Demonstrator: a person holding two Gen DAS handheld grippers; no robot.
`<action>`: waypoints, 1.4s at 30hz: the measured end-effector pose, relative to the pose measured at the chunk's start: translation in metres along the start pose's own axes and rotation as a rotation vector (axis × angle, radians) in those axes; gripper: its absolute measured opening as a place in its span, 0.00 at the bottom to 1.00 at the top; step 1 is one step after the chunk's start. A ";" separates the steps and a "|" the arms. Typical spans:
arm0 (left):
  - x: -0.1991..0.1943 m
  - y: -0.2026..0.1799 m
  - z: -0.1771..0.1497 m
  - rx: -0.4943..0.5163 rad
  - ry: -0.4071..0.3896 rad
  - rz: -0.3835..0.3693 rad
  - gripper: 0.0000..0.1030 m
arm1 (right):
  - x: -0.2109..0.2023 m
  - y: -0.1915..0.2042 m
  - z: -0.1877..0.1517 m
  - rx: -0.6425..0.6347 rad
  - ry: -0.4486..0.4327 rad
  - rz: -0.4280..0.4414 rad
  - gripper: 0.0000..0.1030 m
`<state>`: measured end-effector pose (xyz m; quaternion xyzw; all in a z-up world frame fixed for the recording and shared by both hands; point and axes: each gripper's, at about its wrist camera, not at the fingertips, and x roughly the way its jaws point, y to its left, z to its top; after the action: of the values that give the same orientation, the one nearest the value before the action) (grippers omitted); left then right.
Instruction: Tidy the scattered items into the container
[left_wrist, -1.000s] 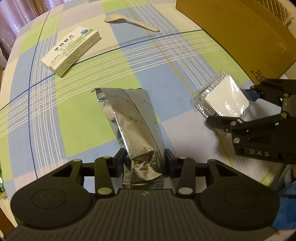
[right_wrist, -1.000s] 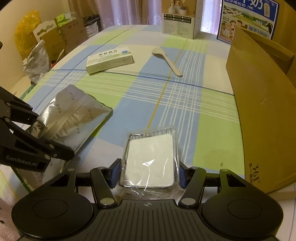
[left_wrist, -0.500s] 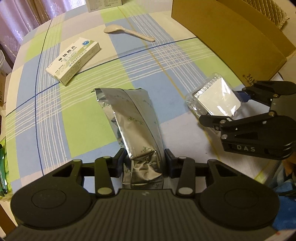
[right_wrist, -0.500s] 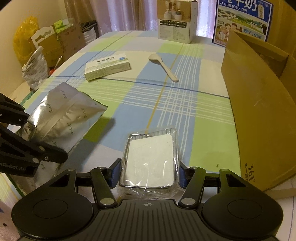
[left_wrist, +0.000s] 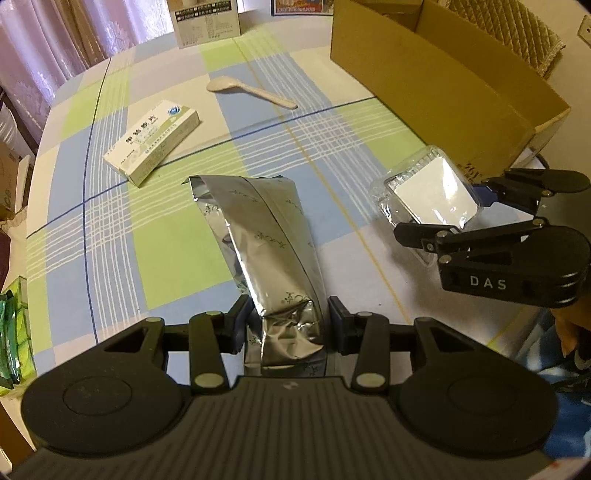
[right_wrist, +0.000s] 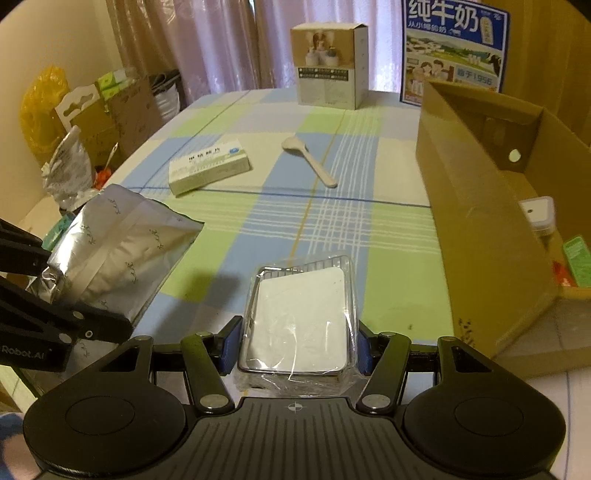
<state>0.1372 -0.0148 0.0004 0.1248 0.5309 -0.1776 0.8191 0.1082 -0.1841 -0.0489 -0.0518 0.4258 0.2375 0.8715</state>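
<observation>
Foil pouch (left_wrist: 266, 258) clamped in left gripper (left_wrist: 286, 321), centre frame; wrapped tray (right_wrist: 301, 317) clamped in right gripper (right_wrist: 295, 349); cardboard box (right_wrist: 480, 221) at right.

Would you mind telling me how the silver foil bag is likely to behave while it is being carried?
The foil bag is probably floppy: it creases where the left gripper pinches it. It seems light, since its free end juts out unsupported. The smooth foil may be slippery.
</observation>
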 end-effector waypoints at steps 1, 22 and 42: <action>-0.003 -0.002 0.000 0.001 -0.006 -0.001 0.37 | -0.004 0.000 0.001 0.005 -0.002 -0.001 0.54; -0.059 -0.073 0.023 0.064 -0.137 -0.050 0.37 | -0.102 -0.032 0.019 0.027 -0.128 -0.062 0.54; -0.073 -0.152 0.076 0.150 -0.193 -0.134 0.37 | -0.153 -0.097 0.030 0.054 -0.191 -0.151 0.24</action>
<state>0.1084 -0.1704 0.0951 0.1324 0.4420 -0.2822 0.8411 0.0934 -0.3172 0.0769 -0.0375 0.3418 0.1635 0.9247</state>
